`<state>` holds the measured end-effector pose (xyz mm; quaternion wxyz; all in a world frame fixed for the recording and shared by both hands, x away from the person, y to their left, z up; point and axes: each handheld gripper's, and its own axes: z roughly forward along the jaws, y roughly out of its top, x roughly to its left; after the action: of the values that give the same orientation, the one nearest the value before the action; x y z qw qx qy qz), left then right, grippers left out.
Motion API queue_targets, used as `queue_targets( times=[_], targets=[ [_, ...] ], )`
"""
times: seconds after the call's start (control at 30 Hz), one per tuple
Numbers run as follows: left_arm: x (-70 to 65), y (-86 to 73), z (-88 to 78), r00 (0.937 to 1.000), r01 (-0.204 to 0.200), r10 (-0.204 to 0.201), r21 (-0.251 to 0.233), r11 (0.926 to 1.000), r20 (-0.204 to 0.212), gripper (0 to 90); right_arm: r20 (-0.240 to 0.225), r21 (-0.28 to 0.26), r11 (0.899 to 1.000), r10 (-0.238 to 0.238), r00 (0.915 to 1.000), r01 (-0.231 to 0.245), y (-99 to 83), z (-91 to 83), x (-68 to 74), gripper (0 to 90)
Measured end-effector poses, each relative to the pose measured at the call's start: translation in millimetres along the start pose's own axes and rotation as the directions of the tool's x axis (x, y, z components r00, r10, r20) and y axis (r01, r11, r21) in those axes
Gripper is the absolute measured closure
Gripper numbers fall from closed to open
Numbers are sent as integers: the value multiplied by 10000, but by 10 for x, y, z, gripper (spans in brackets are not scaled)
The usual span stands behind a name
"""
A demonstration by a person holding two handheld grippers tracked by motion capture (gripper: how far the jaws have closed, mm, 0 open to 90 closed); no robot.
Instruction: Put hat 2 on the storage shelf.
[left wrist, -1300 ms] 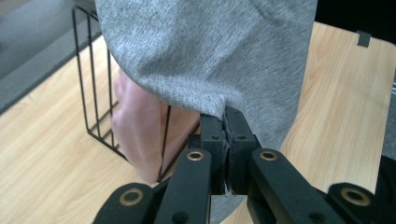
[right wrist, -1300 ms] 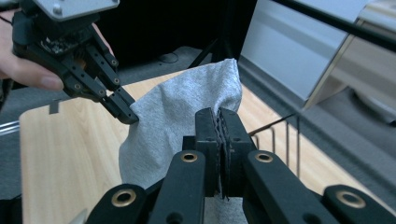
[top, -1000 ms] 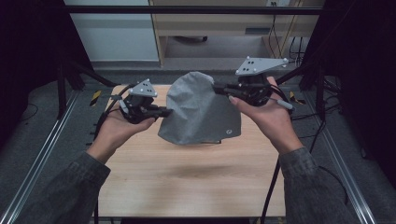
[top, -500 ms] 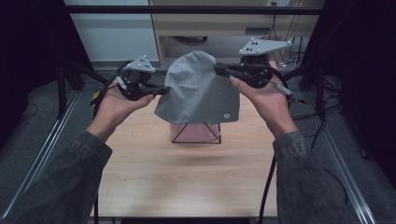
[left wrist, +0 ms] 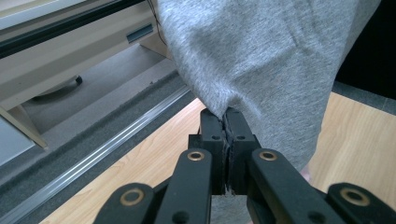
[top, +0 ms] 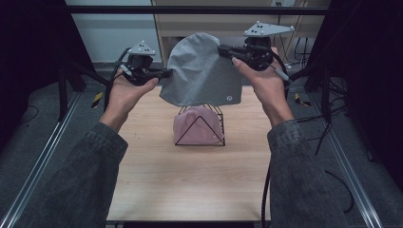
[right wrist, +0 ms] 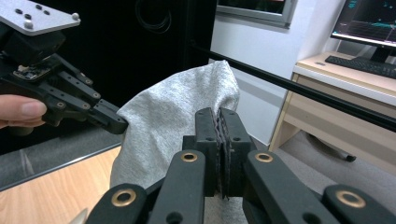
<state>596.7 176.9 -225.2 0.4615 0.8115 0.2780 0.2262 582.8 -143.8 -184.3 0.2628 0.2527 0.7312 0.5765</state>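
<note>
Two hand-held grippers lift a grey cloth [top: 199,71] in the air above a wooden table [top: 190,175]; the left gripper [top: 164,72] pinches the cloth's left edge, and its own view shows both black jaws pressed tight together with grey fabric [left wrist: 271,70] caught between them; the right gripper [top: 223,49] bites the cloth's upper right edge, higher than the left one, and in the right gripper view its jaws are likewise closed on a fold of the fabric [right wrist: 177,121]; the cloth hangs between the two as a rounded, drooping shape, with a small round mark near its lower right corner; beneath it, on the middle of the table, stands a black wire rack [top: 199,130] with a pink cloth [top: 197,128] lying inside it; the grey cloth's lower edge hangs just over the top of the rack, though I cannot tell whether they touch; the person's left hand [top: 126,92] and right hand [top: 266,78] grip the tools, forearms in dark grey sleeves [top: 90,180]; a grey three-cornered plate [top: 268,29] sits atop the right gripper; behind the table is a pale wooden desk [top: 218,28].
</note>
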Motion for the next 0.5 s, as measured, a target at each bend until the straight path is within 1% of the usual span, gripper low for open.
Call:
queue_targets(
  times=[0.13, 0.2, 0.27, 0.3, 0.33, 0.4, 0.5],
  targets=[
    [22, -2, 56, 10000, 81, -81, -39, 10000, -11, 886, 63, 49, 9999, 161, 9999, -161, -66, 60, -73, 881],
    [21, -3, 82, 10000, -22, 22, 24, 10000, -86, 886, 134, 66, 9997, 239, 9996, -240, -89, 77, -93, 881],
    [30, -9, 110, 10000, 5, -5, -69, 10000, -53, 886, 181, -20, 9995, 327, 9993, -327, -107, 90, -119, 881],
    [38, -11, 129, 10000, 56, -56, -215, 9998, 37, 886, 184, -106, 9992, 395, 9991, -393, -116, 95, -130, 881],
    [49, -11, 151, 10000, 27, -26, -251, 9997, 34, 886, 183, -139, 9985, 532, 9984, -529, -129, 104, -145, 881],
    [59, -10, 181, 9999, 110, -110, -312, 9995, -16, 885, 344, -134, 9982, 584, 9977, -580, -153, 131, -181, 881],
    [68, -10, 220, 9995, 9, -20, -342, 9994, -316, 885, 461, -172, 9976, 678, 9966, -670, -173, 159, -236, 881]
  ],
)
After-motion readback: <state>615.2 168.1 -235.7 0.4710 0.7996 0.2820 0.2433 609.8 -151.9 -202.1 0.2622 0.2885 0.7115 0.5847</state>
